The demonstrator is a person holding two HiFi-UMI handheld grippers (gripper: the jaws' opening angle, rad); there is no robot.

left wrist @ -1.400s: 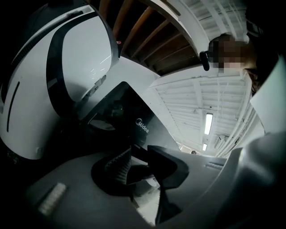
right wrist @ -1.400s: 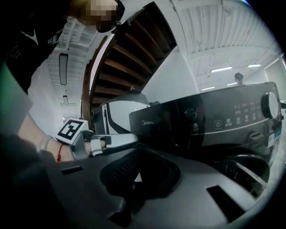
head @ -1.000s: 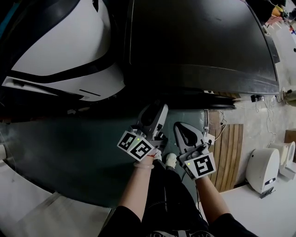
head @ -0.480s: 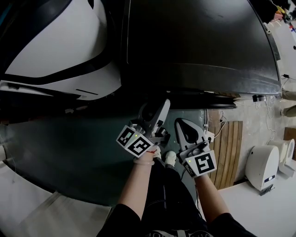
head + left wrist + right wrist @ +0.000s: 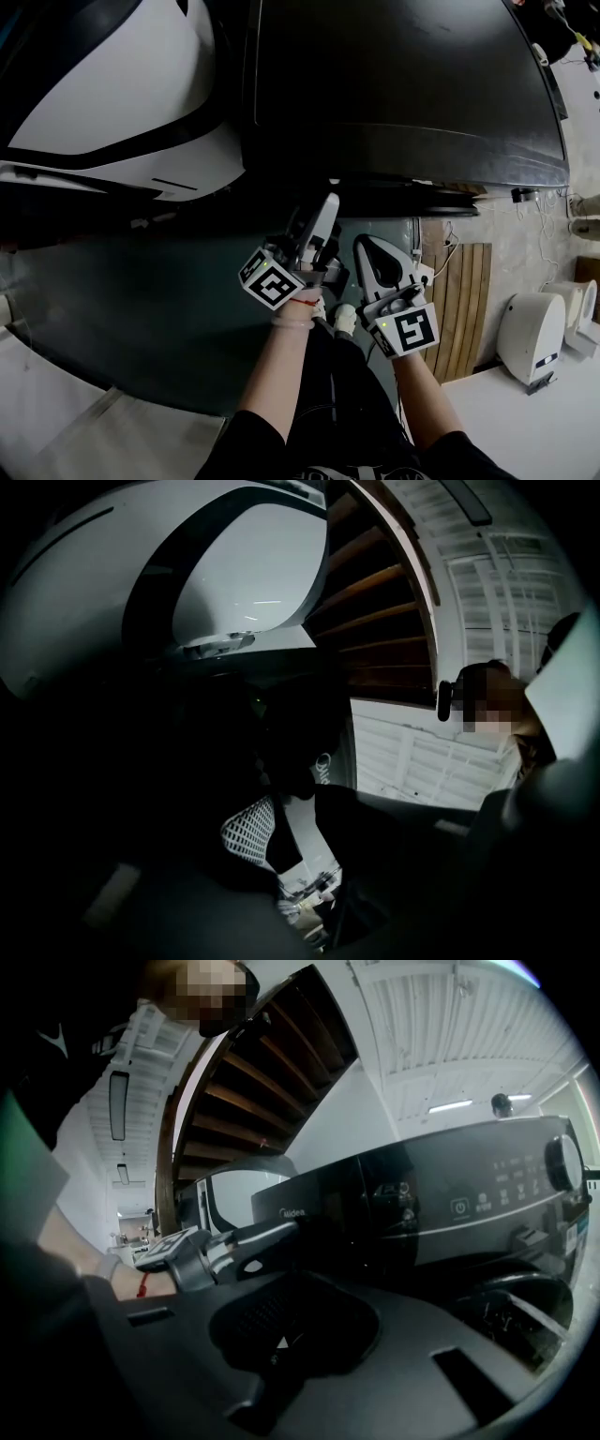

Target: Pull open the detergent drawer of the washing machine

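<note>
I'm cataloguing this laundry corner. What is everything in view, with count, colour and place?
washing machine: one, black, top centre of head view
dial: one, dark, right end of its front panel
white machine: one, white with black band, left of the washing machine
floor: dark green, before both machines
slatted mat: one, brown wood, on floor at right
white unit: one, white, right of the slatted mat
staircase: one, brown wood, overhead
left gripper: one, grey with black-and-white marker cube, jaws apart, toward the washing machine's front
right gripper: one, same colours, jaws together, beside it
forearms: two, bare, bottom centre
</note>
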